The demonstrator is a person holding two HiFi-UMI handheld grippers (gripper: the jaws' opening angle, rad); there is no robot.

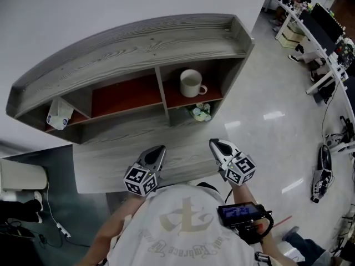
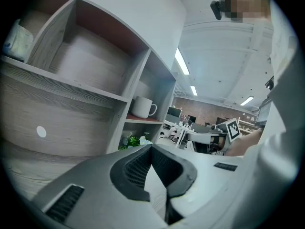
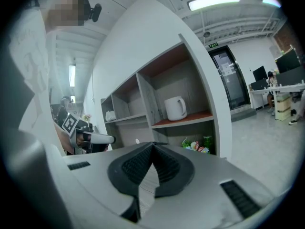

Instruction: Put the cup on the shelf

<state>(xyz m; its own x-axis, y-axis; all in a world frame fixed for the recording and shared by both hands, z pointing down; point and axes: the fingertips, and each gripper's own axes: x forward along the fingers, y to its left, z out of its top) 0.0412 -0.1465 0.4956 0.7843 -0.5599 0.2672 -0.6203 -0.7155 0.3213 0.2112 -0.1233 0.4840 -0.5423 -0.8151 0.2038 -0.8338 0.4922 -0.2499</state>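
Inside the shelf (image 1: 127, 43) the cup (image 1: 190, 82) stands upright, handle pointing right.

Glossy pale floor (image 1: 266, 93), white wall (image 1: 83, 10), desks (image 1: 319, 49) seemingly cluttered at right, ceiling strip lights (image 3: 214, 1)

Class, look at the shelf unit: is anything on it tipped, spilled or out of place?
Nothing stands out. The white cup stands upright in the upper right compartment of the shelf, flowers sit below it, and nothing is spilled.
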